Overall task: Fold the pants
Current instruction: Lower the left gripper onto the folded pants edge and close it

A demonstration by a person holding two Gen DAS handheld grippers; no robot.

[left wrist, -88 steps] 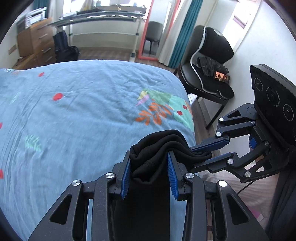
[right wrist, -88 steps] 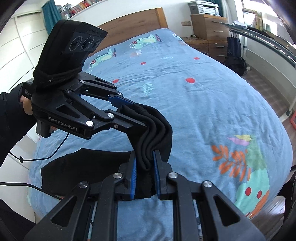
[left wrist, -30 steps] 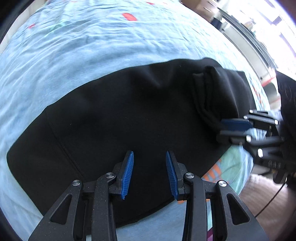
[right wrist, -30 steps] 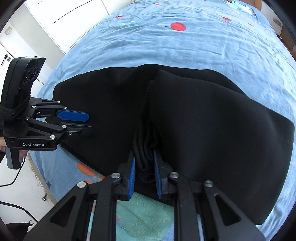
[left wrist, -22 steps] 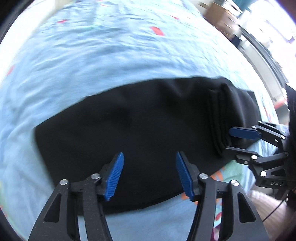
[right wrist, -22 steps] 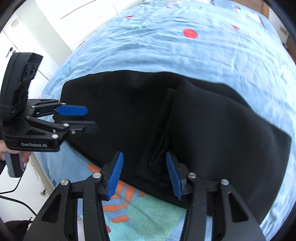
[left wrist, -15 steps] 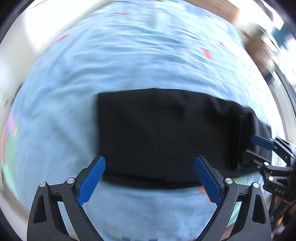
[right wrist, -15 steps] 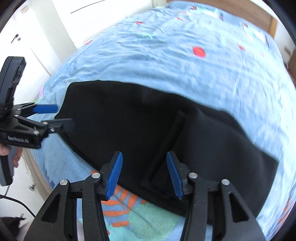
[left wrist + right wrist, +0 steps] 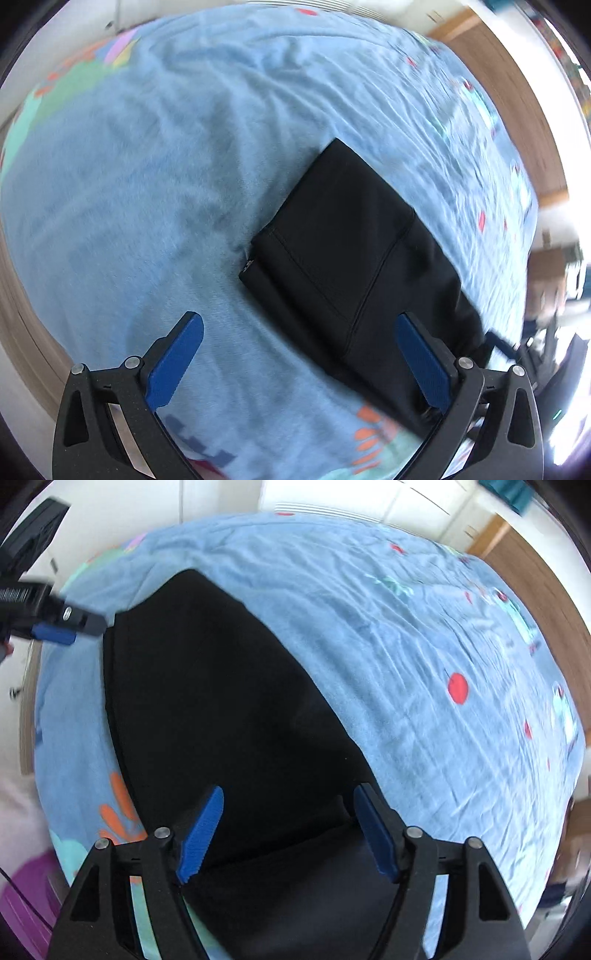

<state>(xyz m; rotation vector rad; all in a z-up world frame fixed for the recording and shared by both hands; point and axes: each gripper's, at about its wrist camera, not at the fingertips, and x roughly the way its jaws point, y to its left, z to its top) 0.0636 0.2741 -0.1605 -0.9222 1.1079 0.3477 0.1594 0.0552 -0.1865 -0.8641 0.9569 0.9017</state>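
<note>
Black pants (image 9: pixel 343 236) lie folded flat in a long band on the blue patterned bed cover (image 9: pixel 147 184). My left gripper (image 9: pixel 297 321) hovers over one end of the band, jaws opening wide, nothing pressed between its blue pads. In the right wrist view the pants (image 9: pixel 207 686) run away from the camera across the cover (image 9: pixel 388 627). My right gripper (image 9: pixel 290 790) hangs above their near end, jaws opening, pads clear of the cloth. The left gripper (image 9: pixel 55 633) shows at the far end, top left.
A wooden headboard (image 9: pixel 535 572) borders the bed on the right. White cupboard doors (image 9: pixel 332 494) stand behind it. The bed's edge runs along the left, with floor and a purple patch (image 9: pixel 26 886) below it.
Both grippers let go of the bunched black cloth and their jaws spread wide. Both hands lifted and rolled, so the pants now lie folded flat on the cover.
</note>
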